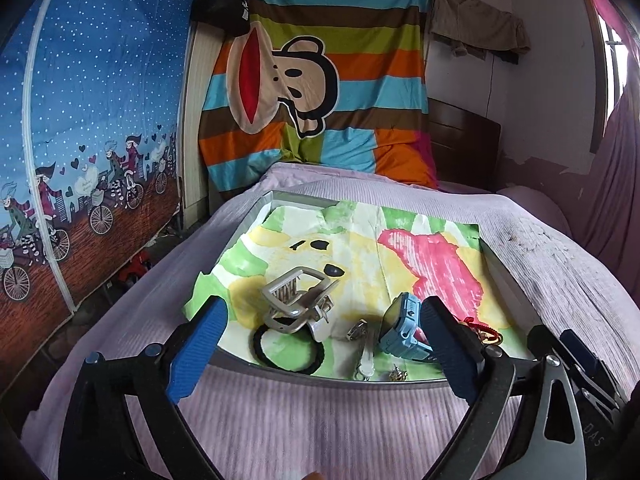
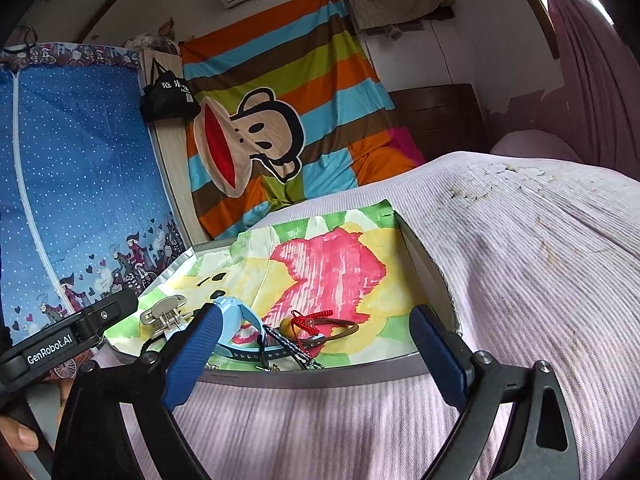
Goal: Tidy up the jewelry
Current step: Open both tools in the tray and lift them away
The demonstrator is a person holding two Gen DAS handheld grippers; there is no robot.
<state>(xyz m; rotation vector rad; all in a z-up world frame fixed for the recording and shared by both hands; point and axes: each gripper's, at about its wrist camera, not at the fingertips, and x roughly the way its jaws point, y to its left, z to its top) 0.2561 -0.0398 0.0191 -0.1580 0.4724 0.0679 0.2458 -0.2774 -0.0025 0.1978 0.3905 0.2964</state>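
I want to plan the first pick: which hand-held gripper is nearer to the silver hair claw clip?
Left. The left hand-held gripper frames the silver hair claw clip just ahead. The right hand-held gripper has the clip off beyond its left finger.

left wrist: low, near tray (image 1: 248,220) | right wrist: same, from right

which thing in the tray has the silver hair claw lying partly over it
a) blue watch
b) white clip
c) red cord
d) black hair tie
d: in the left wrist view the hair claw lies over the upper part of the black hair tie, apart from the others.
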